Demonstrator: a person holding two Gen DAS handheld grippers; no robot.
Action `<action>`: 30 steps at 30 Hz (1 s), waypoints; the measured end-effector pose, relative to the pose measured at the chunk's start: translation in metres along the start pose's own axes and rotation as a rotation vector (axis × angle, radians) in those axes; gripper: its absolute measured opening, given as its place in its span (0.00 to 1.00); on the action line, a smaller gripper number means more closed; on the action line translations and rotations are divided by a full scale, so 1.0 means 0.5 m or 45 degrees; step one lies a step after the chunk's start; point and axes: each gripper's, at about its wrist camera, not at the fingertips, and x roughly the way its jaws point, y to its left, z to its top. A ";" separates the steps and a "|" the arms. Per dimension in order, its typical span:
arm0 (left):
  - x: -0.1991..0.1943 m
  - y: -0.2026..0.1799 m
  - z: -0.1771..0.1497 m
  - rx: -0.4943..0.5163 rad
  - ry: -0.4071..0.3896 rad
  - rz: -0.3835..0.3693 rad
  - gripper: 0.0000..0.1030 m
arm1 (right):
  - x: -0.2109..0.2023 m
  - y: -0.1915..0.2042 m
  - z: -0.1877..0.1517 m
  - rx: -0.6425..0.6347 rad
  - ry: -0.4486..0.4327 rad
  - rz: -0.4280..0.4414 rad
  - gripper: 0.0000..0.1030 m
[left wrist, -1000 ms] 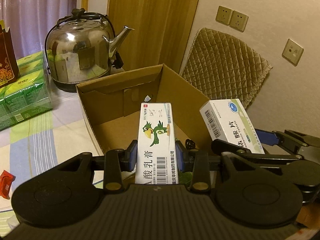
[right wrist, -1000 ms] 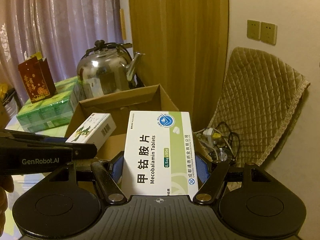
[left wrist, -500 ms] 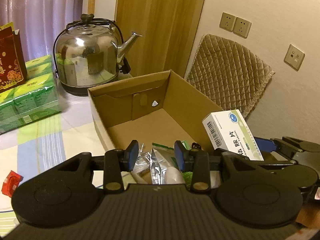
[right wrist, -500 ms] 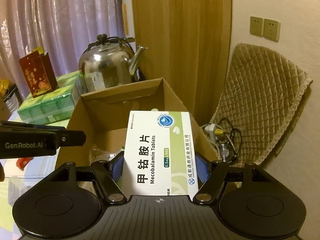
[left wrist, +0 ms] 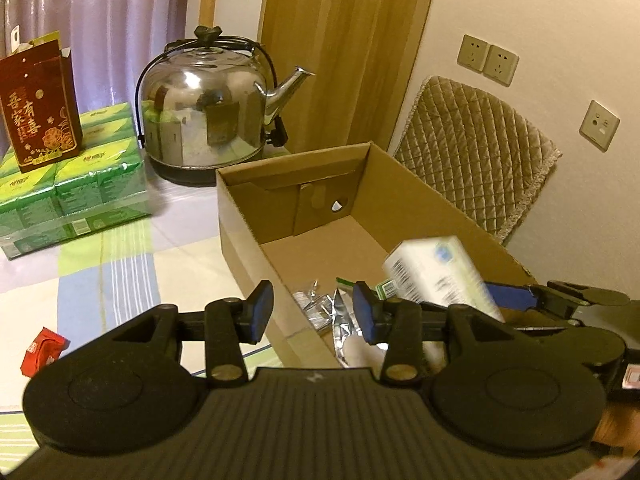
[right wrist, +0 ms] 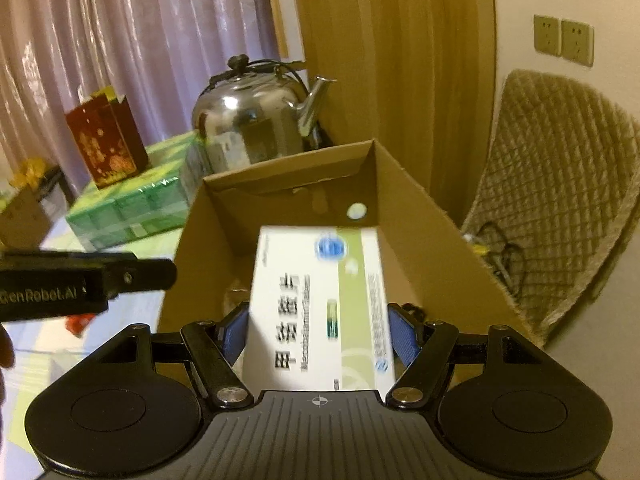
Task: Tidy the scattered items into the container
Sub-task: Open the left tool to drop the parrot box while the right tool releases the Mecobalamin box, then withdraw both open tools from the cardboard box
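"genrobot.ai" read on left gripper (left wrist: 313,311), jaws wide, bird-print box gone; right gripper (right wrist: 317,336) still gripped blurred white-green tablet box (right wrist: 320,304) over brown cardboard box (right wrist: 420,248).

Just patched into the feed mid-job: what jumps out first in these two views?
The white medicine box fills the middle of the right wrist view, blurred, between the right gripper fingers over the open cardboard box. The left gripper is open and empty at the box's near left wall, with foil packets already inside. Behind the box stands a shiny steel kettle.
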 end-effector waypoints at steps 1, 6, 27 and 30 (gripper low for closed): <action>-0.001 0.004 -0.001 -0.003 0.000 0.002 0.37 | -0.001 0.001 0.002 0.003 -0.006 0.001 0.67; -0.008 0.018 -0.004 -0.016 -0.006 0.015 0.37 | -0.011 0.011 0.005 -0.009 -0.041 -0.003 0.71; -0.055 0.085 -0.043 -0.030 0.001 0.093 0.40 | -0.034 0.071 0.006 -0.063 -0.126 0.011 0.80; -0.065 0.103 -0.049 -0.038 -0.002 0.114 0.43 | -0.034 0.092 0.006 -0.081 -0.135 0.029 0.81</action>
